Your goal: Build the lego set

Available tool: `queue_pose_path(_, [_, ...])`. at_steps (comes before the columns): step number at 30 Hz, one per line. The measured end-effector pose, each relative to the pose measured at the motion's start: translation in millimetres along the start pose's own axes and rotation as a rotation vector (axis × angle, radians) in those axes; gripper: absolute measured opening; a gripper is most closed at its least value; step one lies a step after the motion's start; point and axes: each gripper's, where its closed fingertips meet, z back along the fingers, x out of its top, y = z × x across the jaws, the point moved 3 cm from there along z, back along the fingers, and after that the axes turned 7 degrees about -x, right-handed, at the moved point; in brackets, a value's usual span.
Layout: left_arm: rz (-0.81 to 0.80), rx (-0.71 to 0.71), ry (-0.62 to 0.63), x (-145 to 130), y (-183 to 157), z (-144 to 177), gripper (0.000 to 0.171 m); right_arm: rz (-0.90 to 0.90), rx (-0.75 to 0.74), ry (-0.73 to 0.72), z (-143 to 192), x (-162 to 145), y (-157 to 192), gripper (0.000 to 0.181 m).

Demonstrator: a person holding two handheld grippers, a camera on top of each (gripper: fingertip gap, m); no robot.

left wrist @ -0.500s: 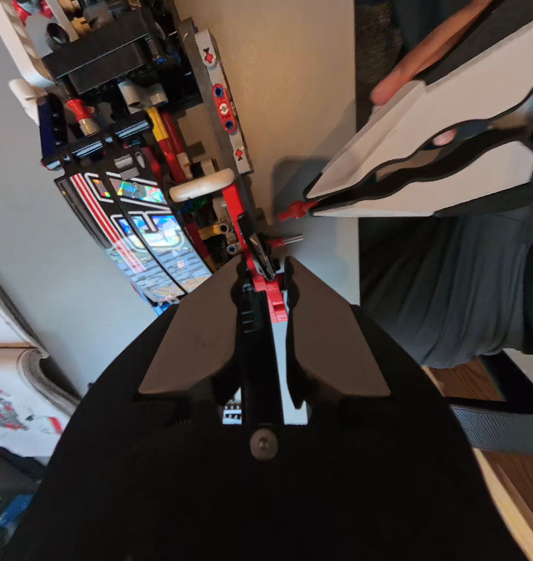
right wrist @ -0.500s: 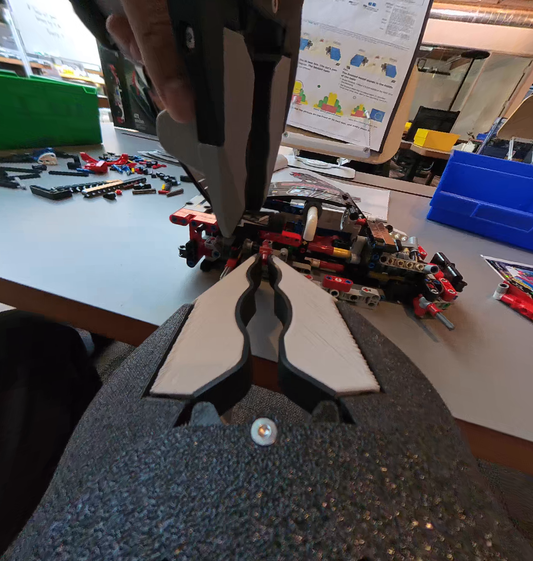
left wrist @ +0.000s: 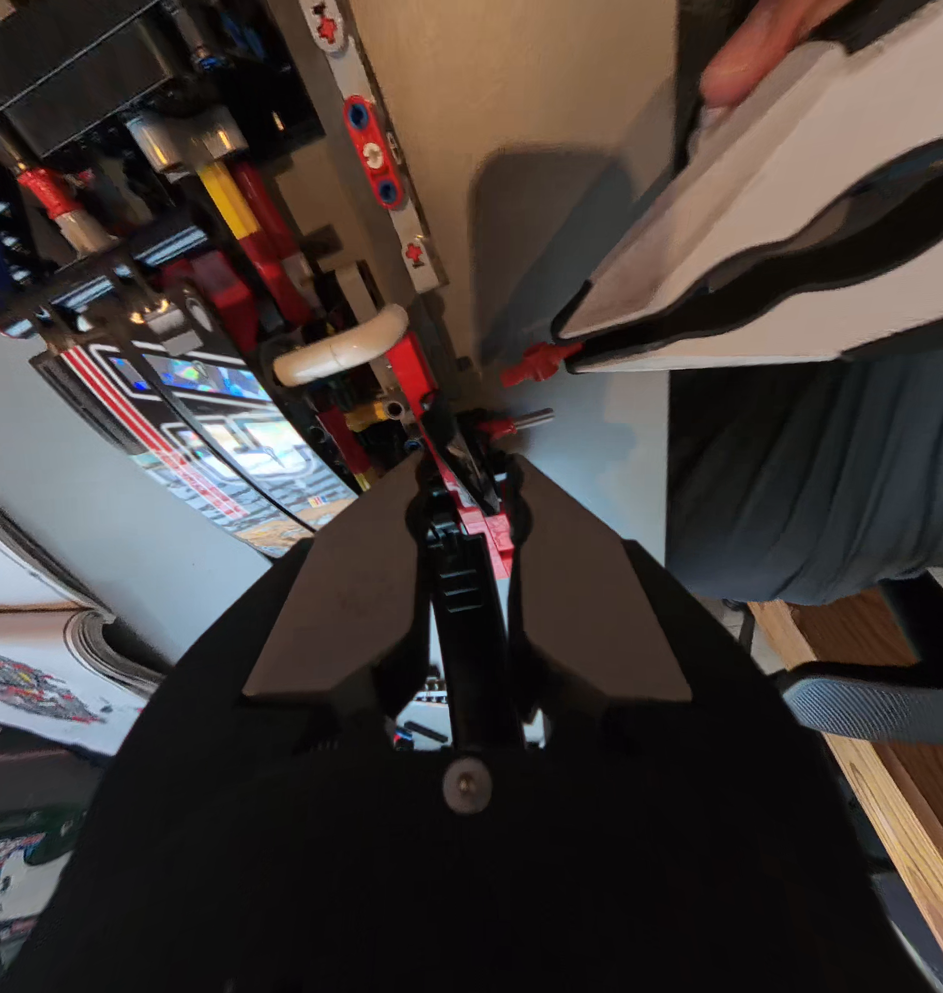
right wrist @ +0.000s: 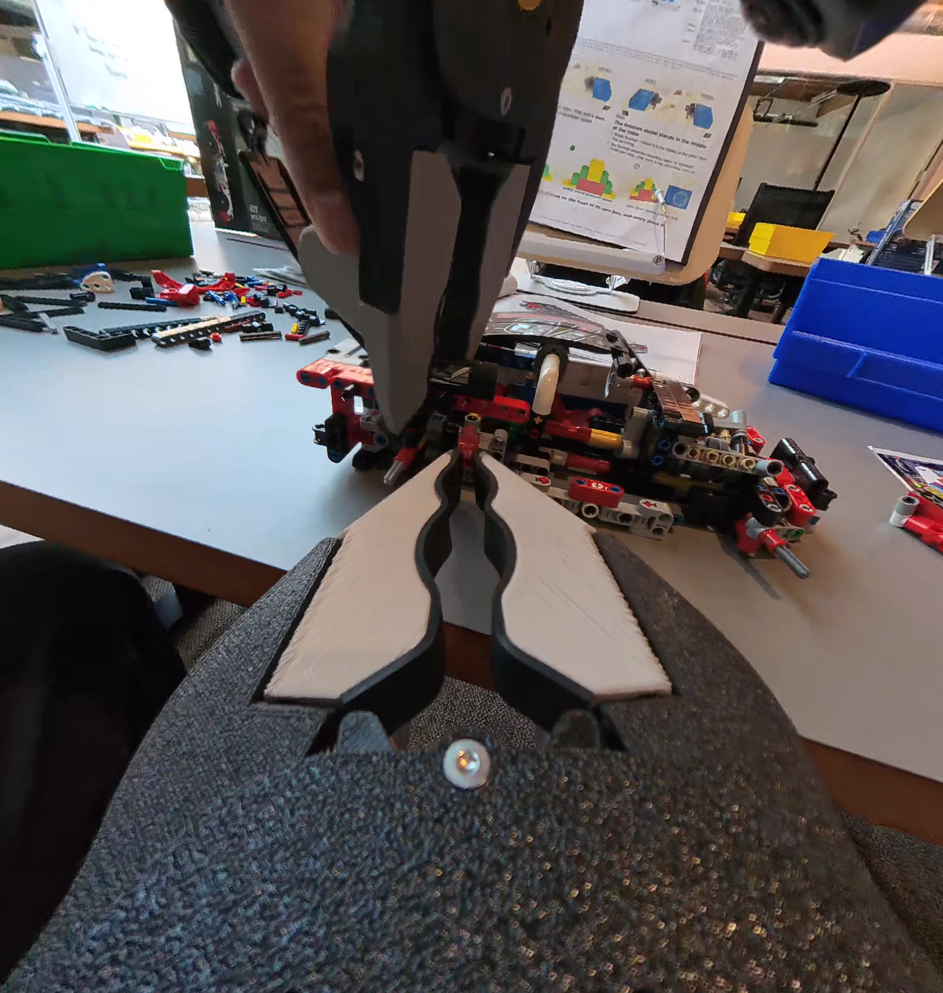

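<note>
Right wrist view: half-built, seemingly car-shaped lego model

Grey table — Lego car, loose pieces

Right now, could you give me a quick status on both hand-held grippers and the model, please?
Left hand-held gripper shut on car model front. Right hand-held gripper shut on red pin, beside model. Nothing between.

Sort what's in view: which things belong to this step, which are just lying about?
In play:
- half-built black-and-red lego car
- small red connector pin in right claw
- left claw, gripping the car

Lying about:
- loose black and red pieces
- green bin
- blue bin
</note>
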Motion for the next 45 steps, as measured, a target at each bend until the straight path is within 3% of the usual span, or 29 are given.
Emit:
queue_pose_path(14, [0.134, -0.108, -0.076, -3, -27, -2, 0.016, 0.017, 0.018, -0.024, 15, 5, 19, 0.001])
queue_pose_path(31, [0.127, -0.140, -0.082, -5, -34, -1, 0.021, -0.026, 0.013, -0.055, 11, 4, 24, 0.001])
queue_pose_path(45, [0.118, -0.123, -0.060, -9, -32, -2, 0.015, -0.042, 0.011, -0.050, 8, 2, 27, 0.001])
